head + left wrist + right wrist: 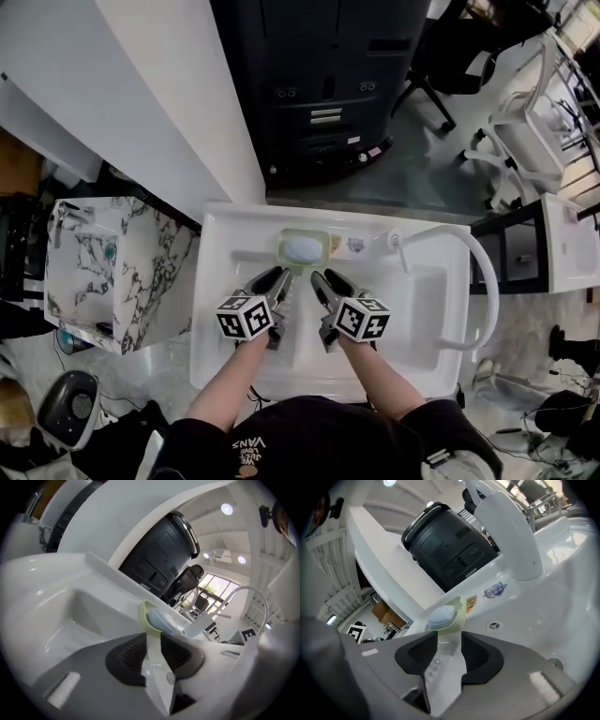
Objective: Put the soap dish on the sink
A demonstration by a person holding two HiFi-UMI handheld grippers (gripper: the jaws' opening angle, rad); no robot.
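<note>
Nearest: my left claw point(277, 277) and right claw point(325, 279), side by side above the basin of the sink point(217, 319). Both have their jaws spread wide with nothing between the pads.

Soap dish point(282, 246), pale green, sits on the sink's back ledge just ahead of both claws, with the soap point(302, 248) in it. No contact with either claw.

Judgement: placement looks done and the step is letting go and clearing off. Next move: draw both claws straight back toward me without brushing the dish's front rim.

Room: the basin below and behind is open. The faucet point(486, 281) arches well right. The ledge drops off behind the dish.
</note>
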